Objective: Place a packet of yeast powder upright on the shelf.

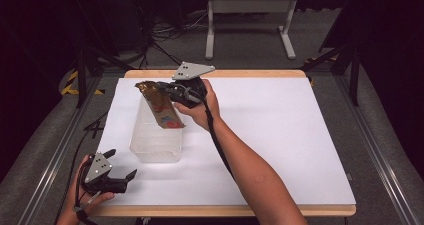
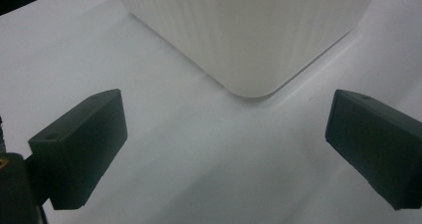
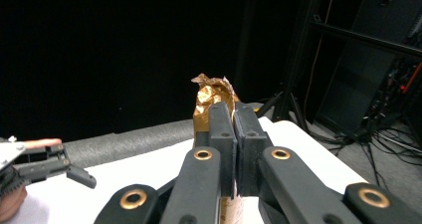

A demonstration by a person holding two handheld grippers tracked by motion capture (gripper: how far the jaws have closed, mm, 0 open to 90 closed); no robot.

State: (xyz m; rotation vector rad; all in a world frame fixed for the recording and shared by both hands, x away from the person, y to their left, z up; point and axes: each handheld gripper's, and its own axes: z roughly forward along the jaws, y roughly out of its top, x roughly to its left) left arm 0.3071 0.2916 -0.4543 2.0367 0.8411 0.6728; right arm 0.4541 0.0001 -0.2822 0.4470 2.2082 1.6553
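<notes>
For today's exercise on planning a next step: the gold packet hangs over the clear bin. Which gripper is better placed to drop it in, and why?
Right. The right gripper is shut on the packet above the bin. The left gripper is open, low near the table's front edge, holding nothing.

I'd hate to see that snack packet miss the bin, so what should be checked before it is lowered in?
1. Right tongs shut on the golden packet: ok.
2. Packet above the clear bin: ok, its lower end hangs over the opening.
3. Bin empty enough: cannot tell.
4. Left tongs clear of the bin: ok, open and apart from it.
5. Bin steadied: not ok, nothing holds it.
</notes>
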